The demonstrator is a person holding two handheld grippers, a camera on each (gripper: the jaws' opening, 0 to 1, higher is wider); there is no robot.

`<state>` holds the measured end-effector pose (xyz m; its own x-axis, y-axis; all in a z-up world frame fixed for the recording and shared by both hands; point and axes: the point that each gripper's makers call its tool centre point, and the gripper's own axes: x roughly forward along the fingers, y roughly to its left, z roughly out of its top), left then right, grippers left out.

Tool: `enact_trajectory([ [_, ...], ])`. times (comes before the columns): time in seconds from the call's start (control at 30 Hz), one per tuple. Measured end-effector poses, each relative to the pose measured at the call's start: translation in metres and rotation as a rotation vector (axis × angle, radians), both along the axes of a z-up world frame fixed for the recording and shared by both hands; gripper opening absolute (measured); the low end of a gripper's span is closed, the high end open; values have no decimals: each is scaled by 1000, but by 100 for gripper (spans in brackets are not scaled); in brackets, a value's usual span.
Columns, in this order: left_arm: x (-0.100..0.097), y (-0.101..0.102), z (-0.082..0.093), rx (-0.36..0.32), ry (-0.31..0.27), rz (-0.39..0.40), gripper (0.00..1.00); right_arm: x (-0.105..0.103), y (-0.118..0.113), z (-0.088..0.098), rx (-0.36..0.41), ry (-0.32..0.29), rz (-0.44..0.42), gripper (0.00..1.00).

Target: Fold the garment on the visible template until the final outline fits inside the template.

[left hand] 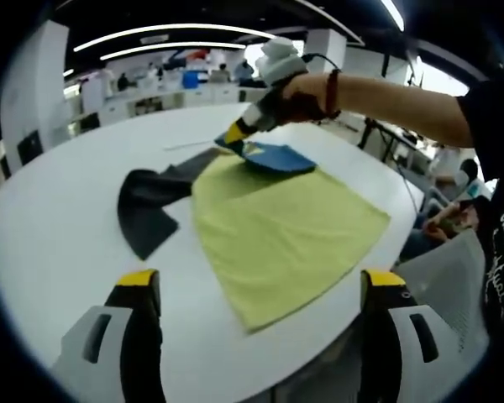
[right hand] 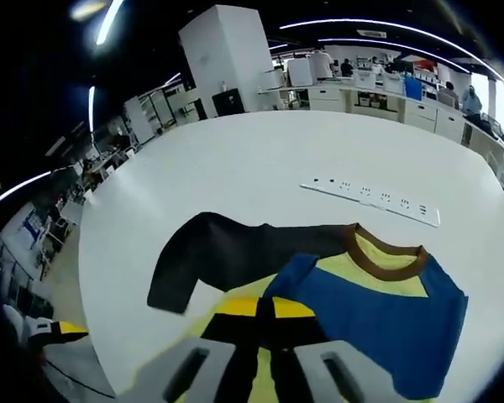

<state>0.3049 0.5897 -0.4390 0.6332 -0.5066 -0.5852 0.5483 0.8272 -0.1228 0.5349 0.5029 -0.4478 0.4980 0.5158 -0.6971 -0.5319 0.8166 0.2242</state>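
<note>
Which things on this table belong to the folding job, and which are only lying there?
Belong to the job:
- T-shirt, yellow and blue with a dark sleeve and brown collar
- right tongs, shut on the T-shirt
- left tongs, open above the table

Only lying there:
- white power strip beyond the collar
- white table
- desks and a white pillar behind
</note>
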Motion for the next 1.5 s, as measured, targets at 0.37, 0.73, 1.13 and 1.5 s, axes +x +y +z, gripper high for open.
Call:
enact_trajectory([
  [0.37,-1,4,-2,-2,2,16,94,-4,7,-21,-25,34,18,0],
  [0.73,-3,8,-7,-5,16,23,94,-5,22,-52,-17,72,25,0],
  [1.13,-1,12,-10,-1,26,31,94,-12,33,-67,12,111,42,0],
  [1.5,5,7,-2,-4,-4,23,96,-2,-6,-56,-68,62,-25,34],
])
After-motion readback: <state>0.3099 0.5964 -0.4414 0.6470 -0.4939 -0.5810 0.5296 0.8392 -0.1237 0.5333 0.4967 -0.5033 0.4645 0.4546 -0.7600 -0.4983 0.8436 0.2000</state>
